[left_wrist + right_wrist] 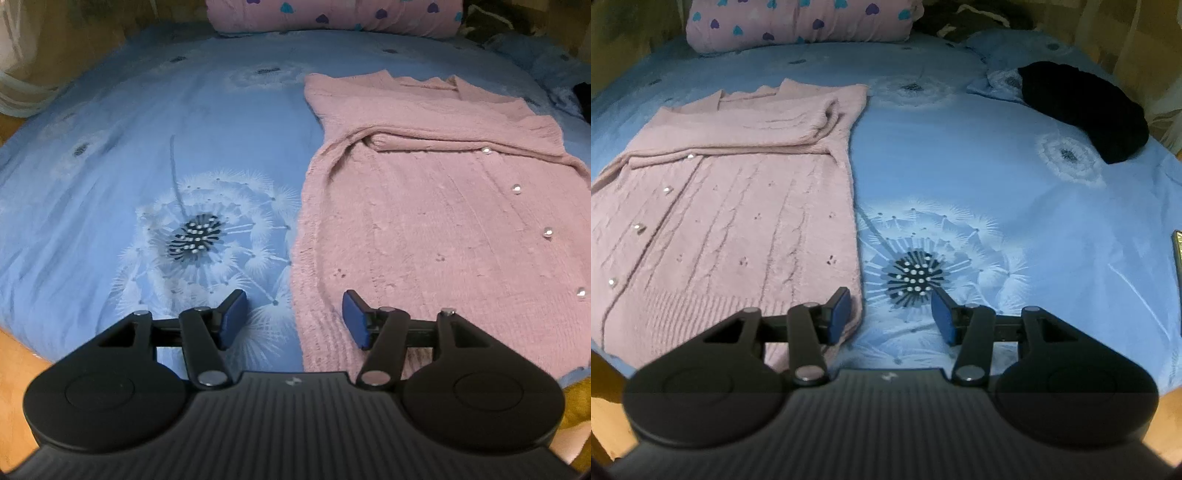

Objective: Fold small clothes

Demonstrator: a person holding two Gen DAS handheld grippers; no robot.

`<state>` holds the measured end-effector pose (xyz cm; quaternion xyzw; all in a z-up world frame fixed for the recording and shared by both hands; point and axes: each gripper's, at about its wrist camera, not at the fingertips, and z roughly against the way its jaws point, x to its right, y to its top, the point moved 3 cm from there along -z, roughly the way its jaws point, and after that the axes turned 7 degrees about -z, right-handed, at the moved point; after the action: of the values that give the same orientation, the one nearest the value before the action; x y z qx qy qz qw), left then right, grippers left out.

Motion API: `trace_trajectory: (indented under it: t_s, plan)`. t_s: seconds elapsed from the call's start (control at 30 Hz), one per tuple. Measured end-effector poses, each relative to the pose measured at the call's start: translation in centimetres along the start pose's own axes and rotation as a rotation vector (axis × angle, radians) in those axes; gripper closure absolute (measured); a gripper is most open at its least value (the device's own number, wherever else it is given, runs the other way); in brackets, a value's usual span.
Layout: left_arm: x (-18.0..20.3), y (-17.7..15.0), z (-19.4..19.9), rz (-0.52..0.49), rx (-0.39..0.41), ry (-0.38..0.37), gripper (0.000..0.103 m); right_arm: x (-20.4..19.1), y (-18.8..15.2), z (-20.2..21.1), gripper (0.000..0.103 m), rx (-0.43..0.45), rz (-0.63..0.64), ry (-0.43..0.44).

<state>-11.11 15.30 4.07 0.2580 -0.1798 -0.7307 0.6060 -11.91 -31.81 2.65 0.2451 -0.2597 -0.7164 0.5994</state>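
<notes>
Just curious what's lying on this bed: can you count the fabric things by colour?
Pink knitted cardigan: 1
Pink pillow with hearts: 1
Black garment: 1
Blue dandelion bedsheet: 1
Total: 4

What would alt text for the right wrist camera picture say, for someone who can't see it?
A pink knit cardigan lies partly folded on a blue dandelion-print bedsheet, left of the open right gripper, which holds nothing. A black garment lies far right, and a pink heart-print pillow sits at the back.
</notes>
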Motion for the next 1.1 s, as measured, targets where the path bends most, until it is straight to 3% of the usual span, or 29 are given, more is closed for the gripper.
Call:
trace_trajectory:
  t_s: [0.1, 0.2, 0.3, 0.5, 0.77, 0.87, 0.9, 0.93, 1.0, 1.1]
  plan:
    - [-0.2, 0.2, -0.3, 0.014, -0.005, -0.061, 0.036, 0.0, 0.4, 0.1, 0.052, 0.002, -0.038, 0.065]
    - [-0.2, 0.3, -1.0, 0.011, -0.022, -0.077, 0.036, -0.3, 0.6, -1.1, 0.052, -0.053, -0.095, 0.164]
    - [-0.2, 0.3, -0.9, 0.007, -0.027, -0.106, 0.036, -0.6, 0.2, -2.4, 0.053, -0.109, -0.125, 0.19]
    - [0.9, 0.0, -0.3, -0.007, -0.036, -0.249, 0.036, -0.8, 0.0, -2.5, 0.05, -0.116, -0.133, 0.245]
    - [1.8, 0.2, -1.1, -0.022, -0.054, -0.229, 0.037, -0.5, 0.0, -2.7, 0.05, -0.14, -0.144, 0.318]
    - [2.0, 0.6, -1.5, -0.021, -0.054, -0.228, 0.045, -0.8, 0.1, -2.9, 0.051, -0.14, -0.14, 0.35]
    - [2.0, 0.6, -1.6, -0.025, -0.056, -0.226, 0.053, -0.7, 0.2, -3.0, 0.056, -0.143, -0.156, 0.378]
    - [1.9, 0.7, -1.5, -0.026, -0.059, -0.225, 0.059, -0.7, 0.2, -3.1, 0.071, -0.152, -0.179, 0.411]
    - [1.7, 0.6, -1.4, -0.023, -0.065, -0.234, 0.064, -0.4, 0.1, -3.7, 0.085, -0.197, -0.243, 0.469]
    - [1.3, 0.5, -1.4, -0.011, -0.064, -0.245, 0.065, -0.7, -0.3, -3.8, 0.086, -0.187, -0.222, 0.465]
